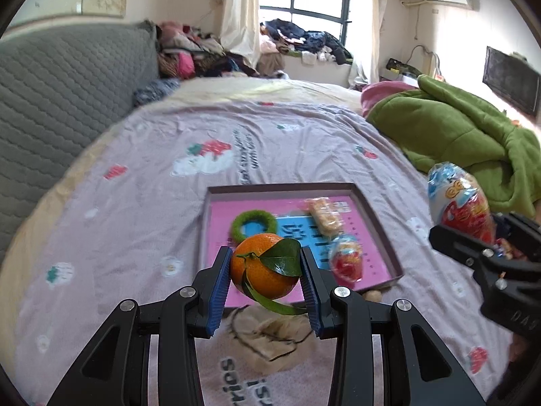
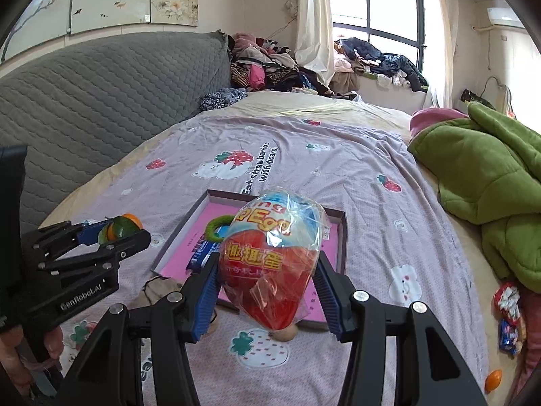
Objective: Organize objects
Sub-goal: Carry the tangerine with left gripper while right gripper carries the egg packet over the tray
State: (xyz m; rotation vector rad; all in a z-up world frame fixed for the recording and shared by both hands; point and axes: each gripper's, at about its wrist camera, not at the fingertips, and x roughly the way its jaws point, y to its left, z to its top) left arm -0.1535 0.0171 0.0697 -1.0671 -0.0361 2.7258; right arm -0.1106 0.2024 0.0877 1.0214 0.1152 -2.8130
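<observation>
bedroom, bed (image 2: 338, 155) under lilac strawberry-print sheet, green quilt (image 2: 490, 176) heaped at right edge.
shallow tray (image 1: 378, 216) with pink floor lying mid-sheet, holding green ring (image 1: 253, 225), wrapped biscuit (image 1: 324, 216) and wrapped toy egg (image 1: 346, 258). left gripper (image 1: 267, 270) clamped on leafy orange (image 1: 265, 265) above tray's near edge; right gripper (image 2: 268, 279) clamped on bagged surprise egg (image 2: 274, 264) over tray. loose snack packets (image 2: 509, 318) beside quilt.

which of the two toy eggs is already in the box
The smaller wrapped toy egg lying at the near right of the pink box, beside the snack bar. The bigger toy egg is held above the bed in the right gripper.
</observation>
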